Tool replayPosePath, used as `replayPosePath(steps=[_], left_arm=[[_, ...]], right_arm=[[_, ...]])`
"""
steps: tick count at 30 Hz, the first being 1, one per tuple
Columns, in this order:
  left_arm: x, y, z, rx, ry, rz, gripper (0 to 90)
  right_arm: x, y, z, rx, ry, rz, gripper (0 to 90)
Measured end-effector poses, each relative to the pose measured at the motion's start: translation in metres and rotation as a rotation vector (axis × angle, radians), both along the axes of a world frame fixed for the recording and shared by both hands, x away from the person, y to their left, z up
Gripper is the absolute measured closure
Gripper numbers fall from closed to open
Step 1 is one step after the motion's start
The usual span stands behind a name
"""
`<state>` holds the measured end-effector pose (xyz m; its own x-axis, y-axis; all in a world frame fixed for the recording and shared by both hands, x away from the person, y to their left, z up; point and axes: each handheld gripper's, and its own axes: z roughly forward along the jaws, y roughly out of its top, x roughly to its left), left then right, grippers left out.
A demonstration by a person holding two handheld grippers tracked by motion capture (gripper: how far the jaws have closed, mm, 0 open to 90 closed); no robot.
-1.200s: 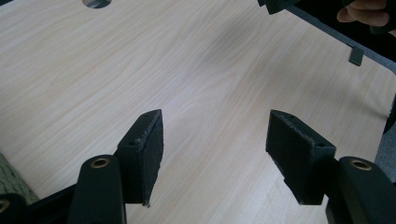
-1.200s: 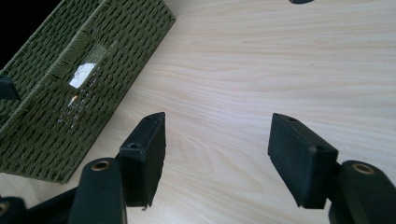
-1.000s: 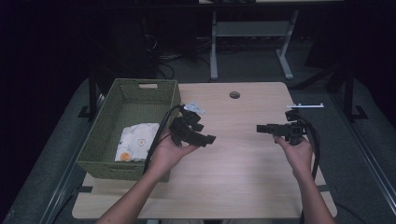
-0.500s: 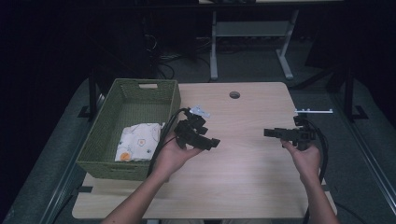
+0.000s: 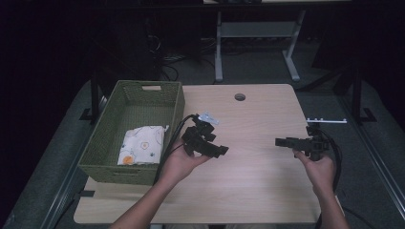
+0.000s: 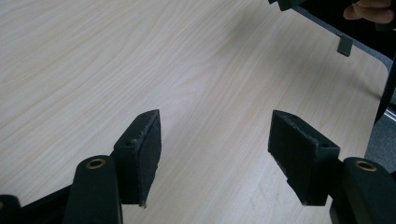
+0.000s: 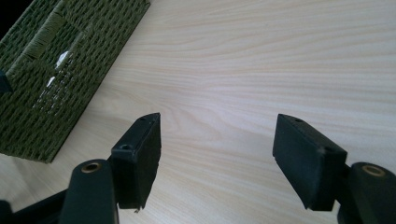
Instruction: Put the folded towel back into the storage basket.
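Above the bare counter [image 5: 258, 186], both claws gape with nothing between them. From the left claw [image 5: 220, 151], the basket [image 5: 102, 167] with its folded cloth [image 5: 141, 145] lies at 9 o'clock, and the right claw [image 5: 281, 141] at 3 o'clock, well apart.

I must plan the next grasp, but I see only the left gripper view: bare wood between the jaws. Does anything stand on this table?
Observer: Yes, a green woven basket stands at the left side of the table.
Operator: Is it empty?
Observer: No, a white printed cloth lies inside it.
Operator: Does the right hand-held gripper hold something?
Observer: No, the right hand-held gripper has its jaws open over bare wood.
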<state>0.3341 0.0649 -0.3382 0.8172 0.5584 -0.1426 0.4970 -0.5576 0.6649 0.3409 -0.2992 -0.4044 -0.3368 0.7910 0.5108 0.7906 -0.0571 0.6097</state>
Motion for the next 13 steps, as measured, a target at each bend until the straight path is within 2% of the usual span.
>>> replayPosePath(steps=[13], left_arm=[[-0.0013,-0.0039,-0.0069,-0.001,0.012,-0.003,34.3]], right_arm=[[-0.0049,-0.0016,-0.0042,-0.008,0.004,0.007,31.5]])
